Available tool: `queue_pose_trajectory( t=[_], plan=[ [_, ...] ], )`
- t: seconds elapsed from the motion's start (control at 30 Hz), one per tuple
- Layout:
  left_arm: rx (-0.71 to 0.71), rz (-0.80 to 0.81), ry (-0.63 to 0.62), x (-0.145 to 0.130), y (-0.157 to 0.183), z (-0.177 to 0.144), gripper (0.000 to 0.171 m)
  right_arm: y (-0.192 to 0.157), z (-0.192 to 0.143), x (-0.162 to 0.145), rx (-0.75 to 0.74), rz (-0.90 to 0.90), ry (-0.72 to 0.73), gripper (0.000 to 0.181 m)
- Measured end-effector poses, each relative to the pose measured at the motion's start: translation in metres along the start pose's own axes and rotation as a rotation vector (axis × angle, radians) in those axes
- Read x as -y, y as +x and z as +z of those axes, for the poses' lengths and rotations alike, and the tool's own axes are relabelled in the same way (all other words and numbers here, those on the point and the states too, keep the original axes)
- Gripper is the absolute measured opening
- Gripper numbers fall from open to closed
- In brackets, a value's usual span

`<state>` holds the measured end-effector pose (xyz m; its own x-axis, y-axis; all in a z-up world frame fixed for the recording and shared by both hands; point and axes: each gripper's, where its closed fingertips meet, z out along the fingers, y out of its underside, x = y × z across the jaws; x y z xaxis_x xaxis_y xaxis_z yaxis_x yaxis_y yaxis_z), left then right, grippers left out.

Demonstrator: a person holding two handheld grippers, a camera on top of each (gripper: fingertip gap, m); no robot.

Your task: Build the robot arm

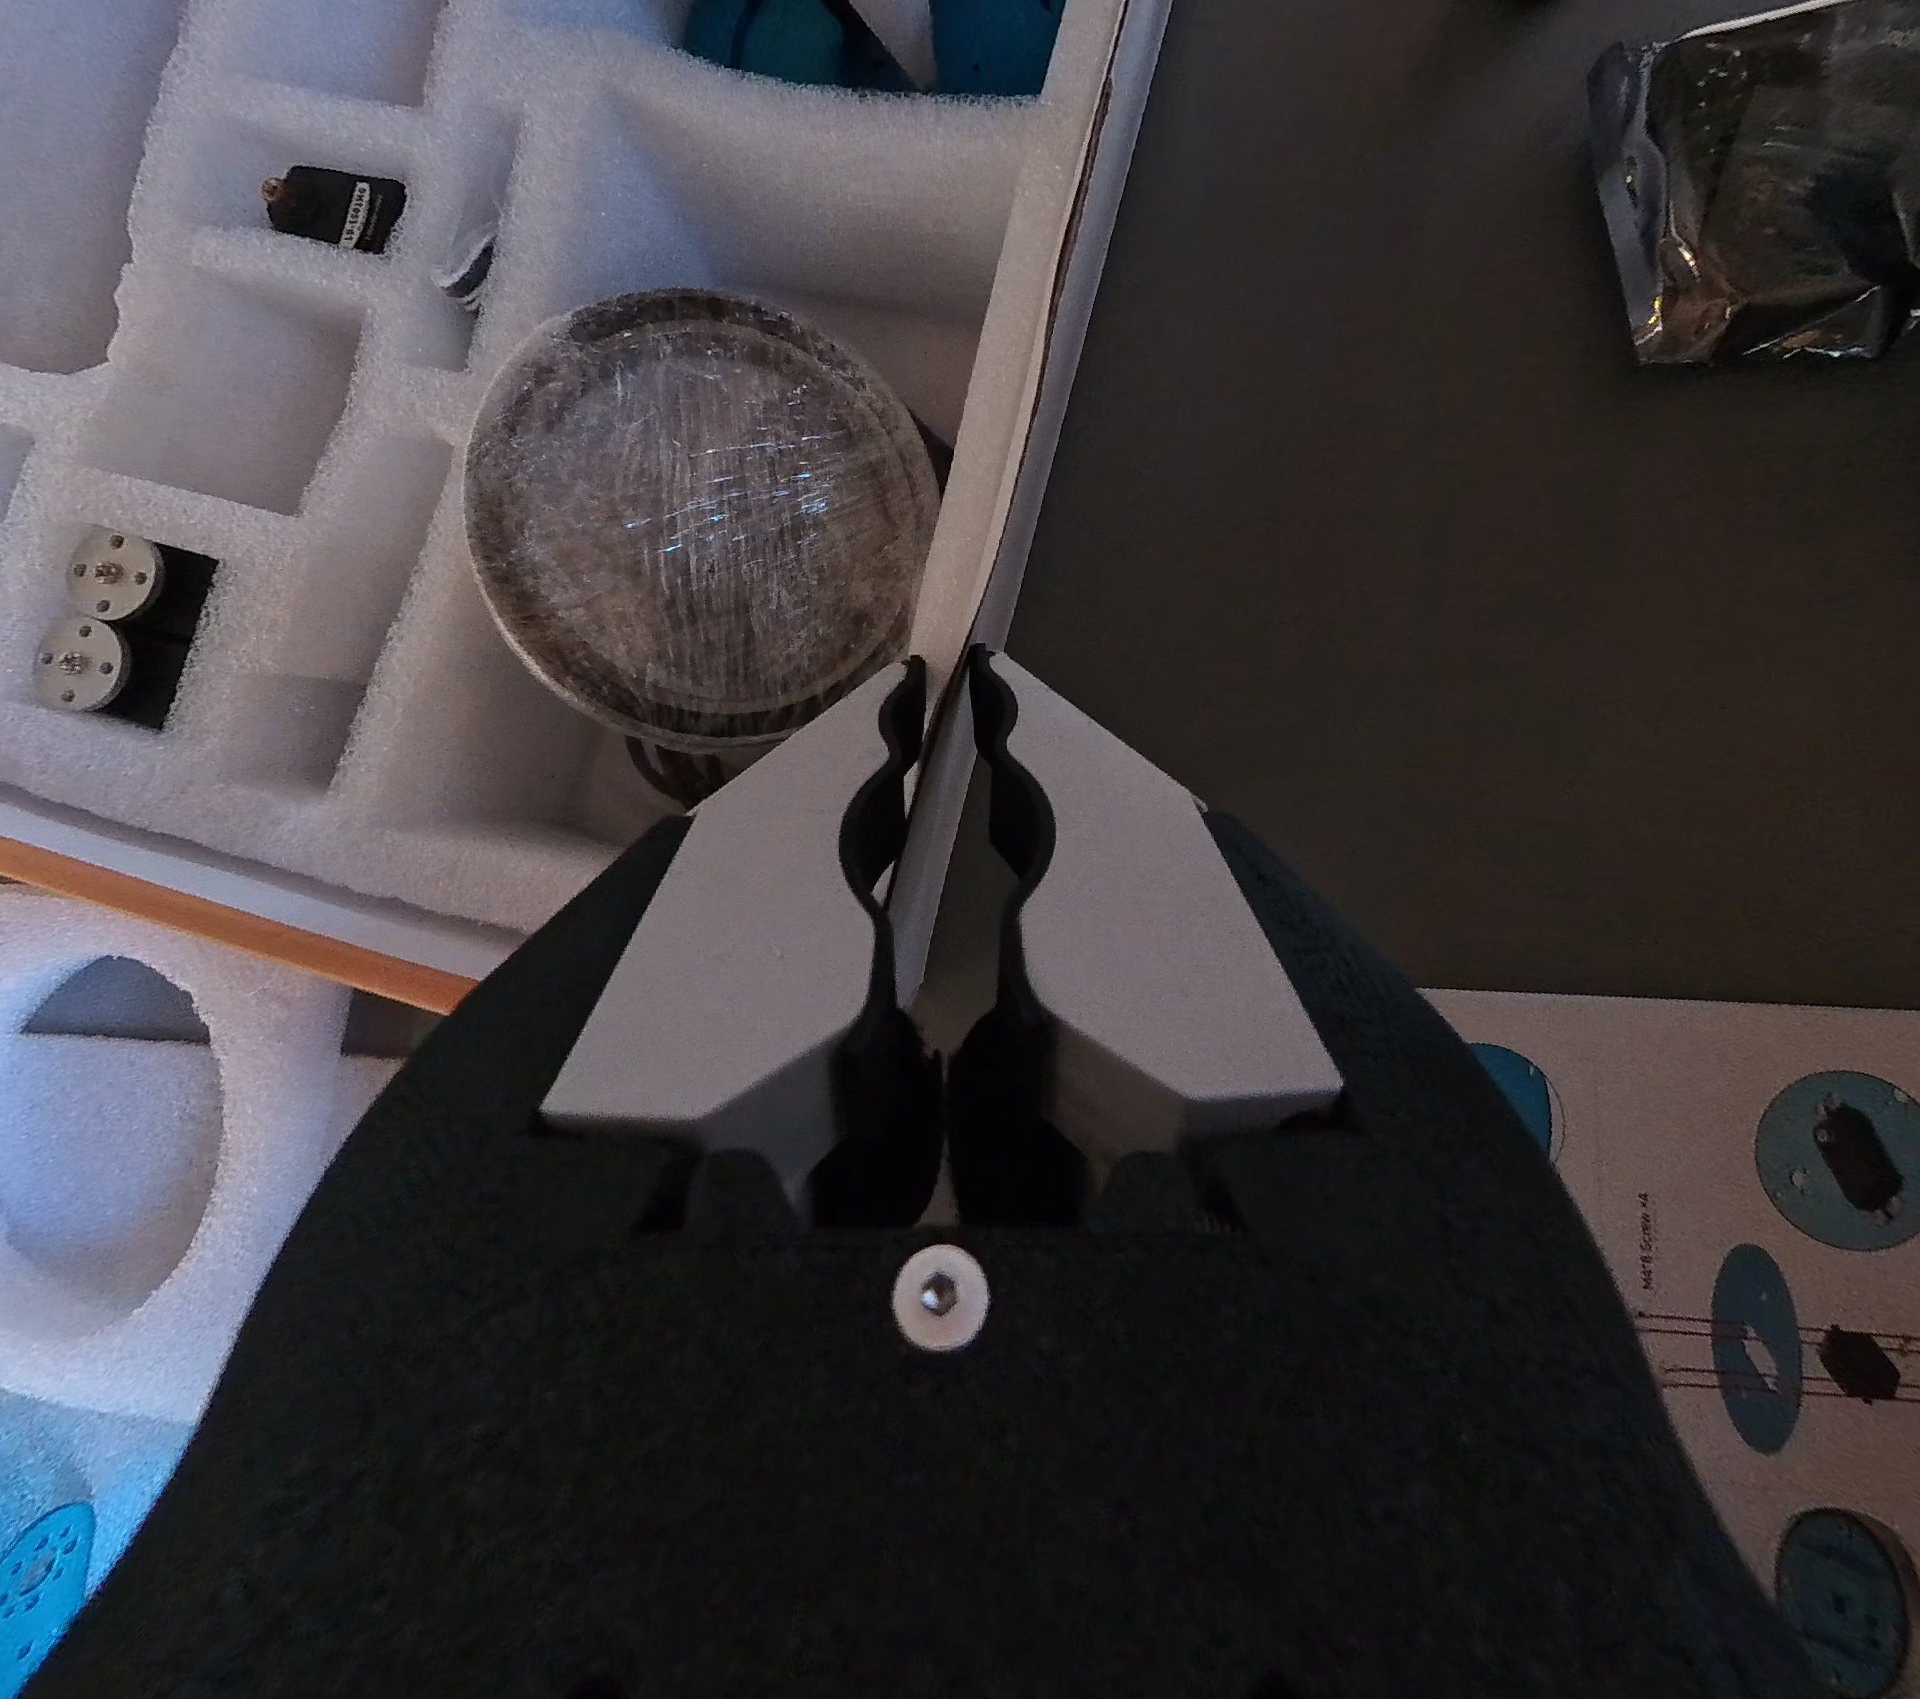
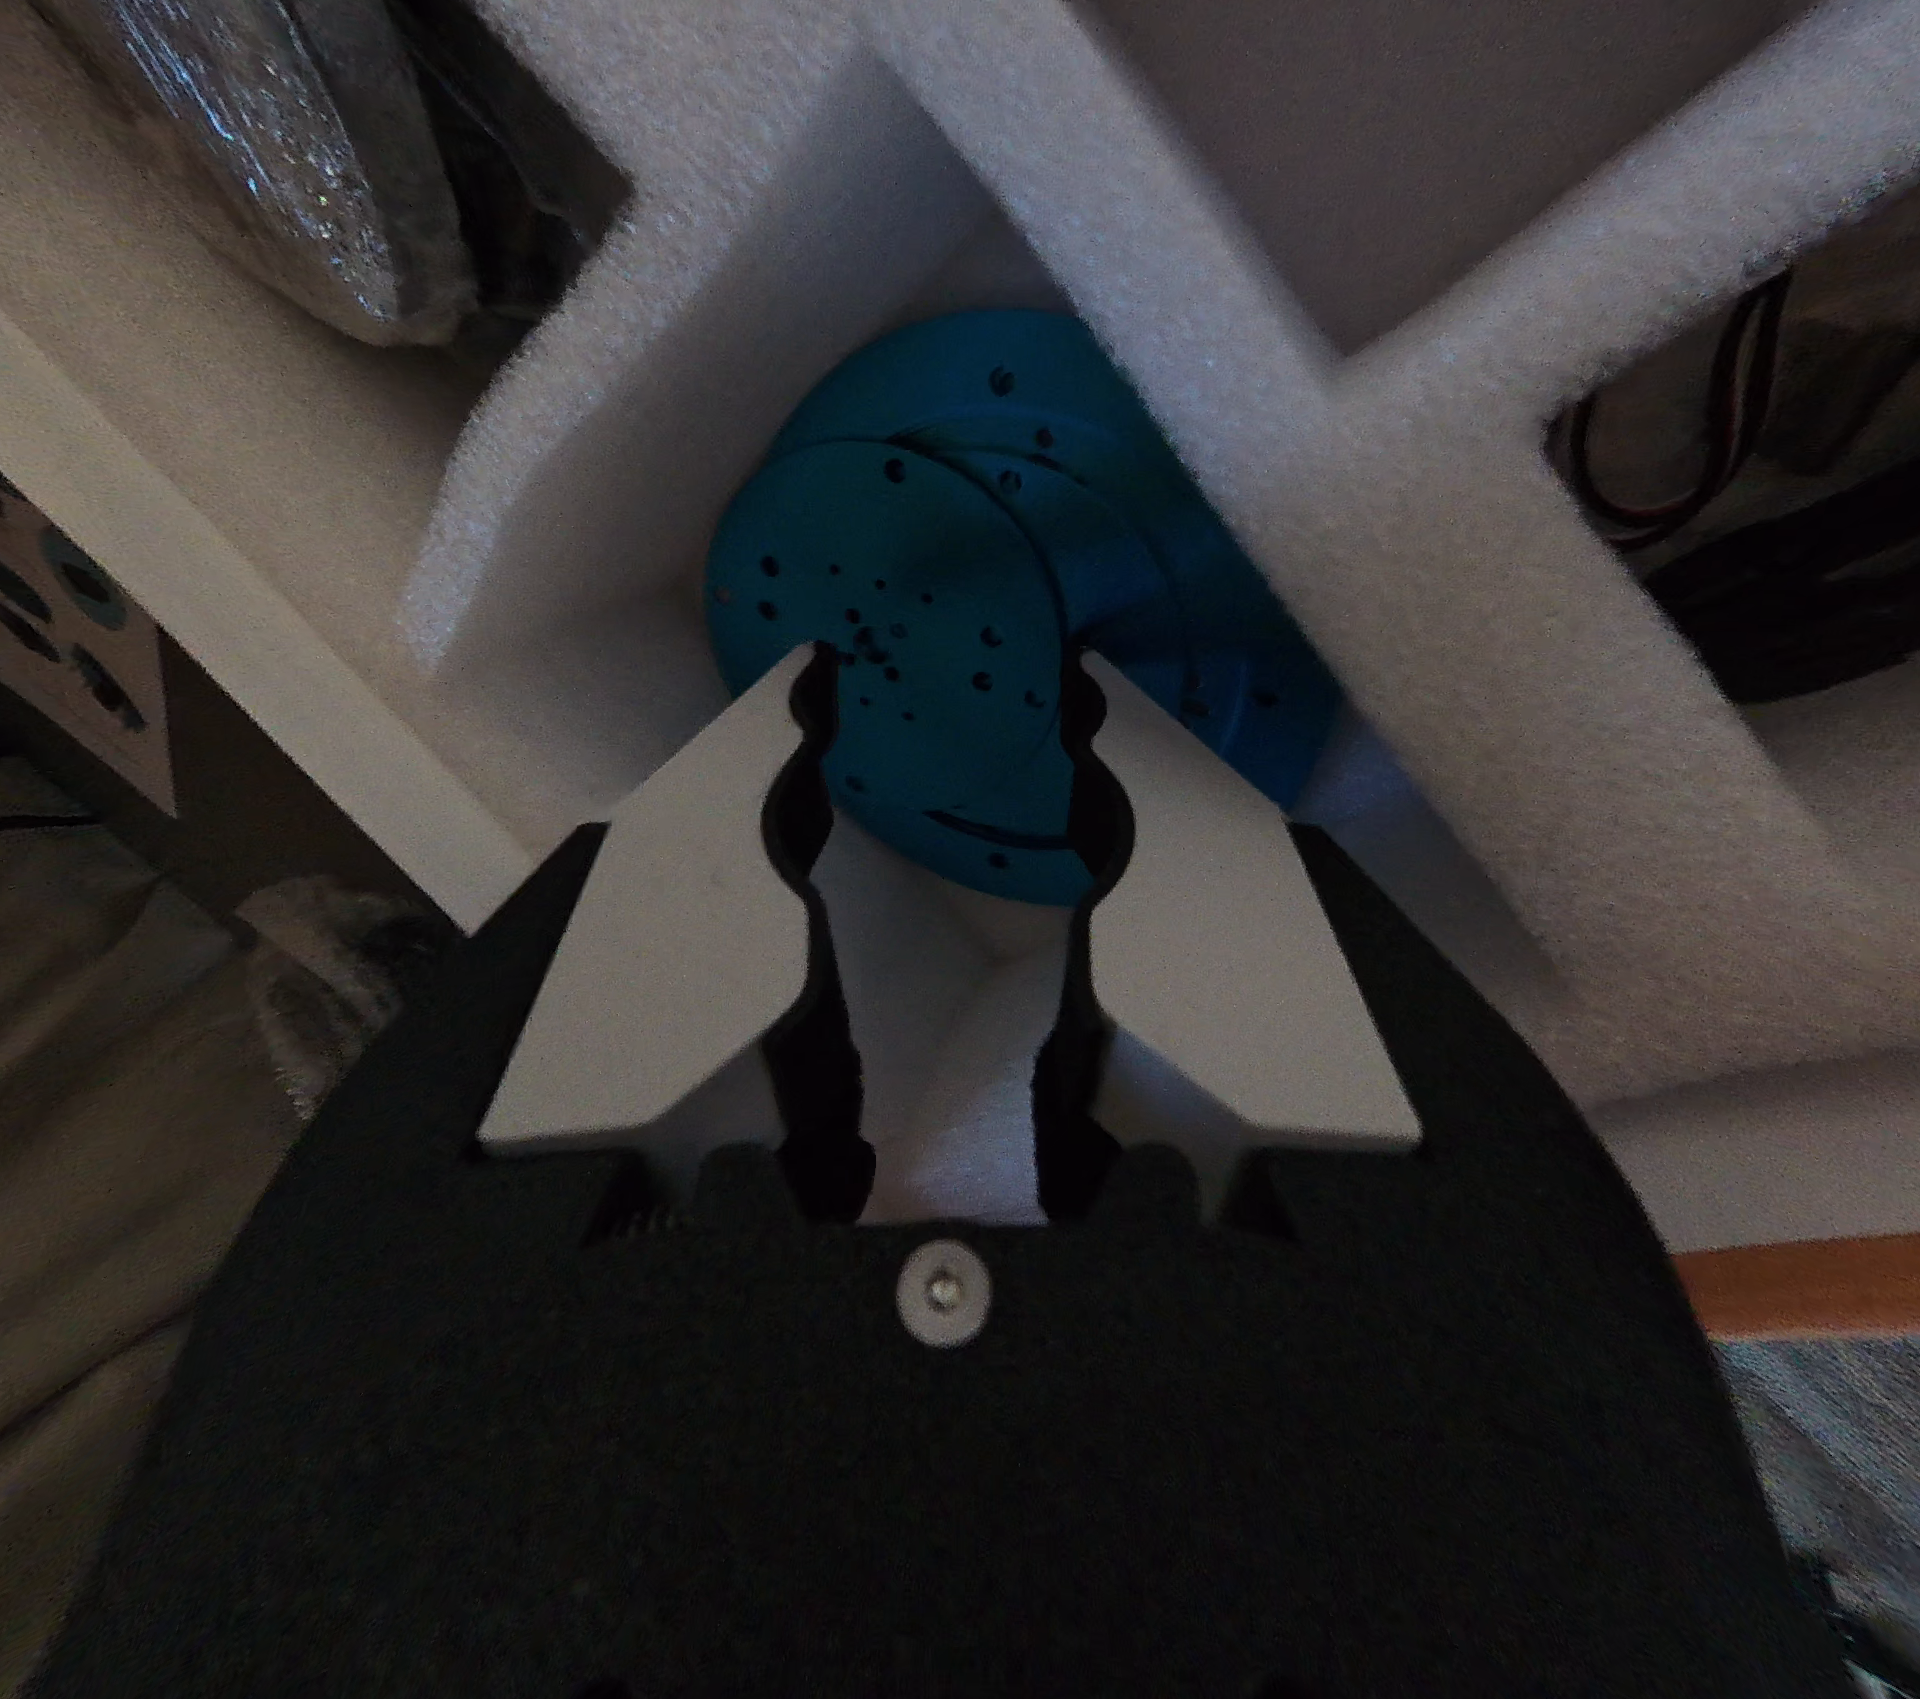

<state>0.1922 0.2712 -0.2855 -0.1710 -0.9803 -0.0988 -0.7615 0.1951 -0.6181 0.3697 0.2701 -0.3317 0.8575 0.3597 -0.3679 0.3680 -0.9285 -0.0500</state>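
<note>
My left gripper (image 1: 945, 662) is pinched tight on the white box wall (image 1: 1049, 361); I judge a steady, level hold best. My right gripper (image 2: 951, 662), jaws partly apart and empty, reaches into the foam (image 2: 1039, 122) pocket over the blue discs (image 2: 914, 610), with foam walls crowding both sides.

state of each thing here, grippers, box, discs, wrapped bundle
left gripper: shut on the box wall
box wall: upright, pinched between the fingers
right gripper: open, reaching into a foam pocket
blue discs: stacked in the foam pocket, ungripped
wrapped bundle: sealed in film, seated in foam
</note>
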Motion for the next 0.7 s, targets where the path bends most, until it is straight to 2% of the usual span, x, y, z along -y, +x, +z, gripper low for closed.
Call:
queue_pose_trajectory(
  t=[0.37,0.57,0.63,0.7],
  plan=[
    [-0.008,-0.009,-0.006,0.000,0.000,0.000,0.008,0.000,-0.002,-0.001,0.016,-0.064,-0.021,0.040],
    [-0.048,-0.058,-0.044,0.002,0.000,-0.001,0.010,-0.005,-0.014,0.003,0.101,-0.075,0.051,0.035],
    [-0.062,-0.055,-0.062,0.009,-0.001,-0.004,0.022,-0.008,-0.020,0.004,0.141,-0.084,0.086,0.034],
    [-0.063,-0.047,-0.038,0.028,-0.006,-0.007,0.030,-0.011,-0.025,0.004,0.176,-0.085,0.113,0.033]
  ],
)
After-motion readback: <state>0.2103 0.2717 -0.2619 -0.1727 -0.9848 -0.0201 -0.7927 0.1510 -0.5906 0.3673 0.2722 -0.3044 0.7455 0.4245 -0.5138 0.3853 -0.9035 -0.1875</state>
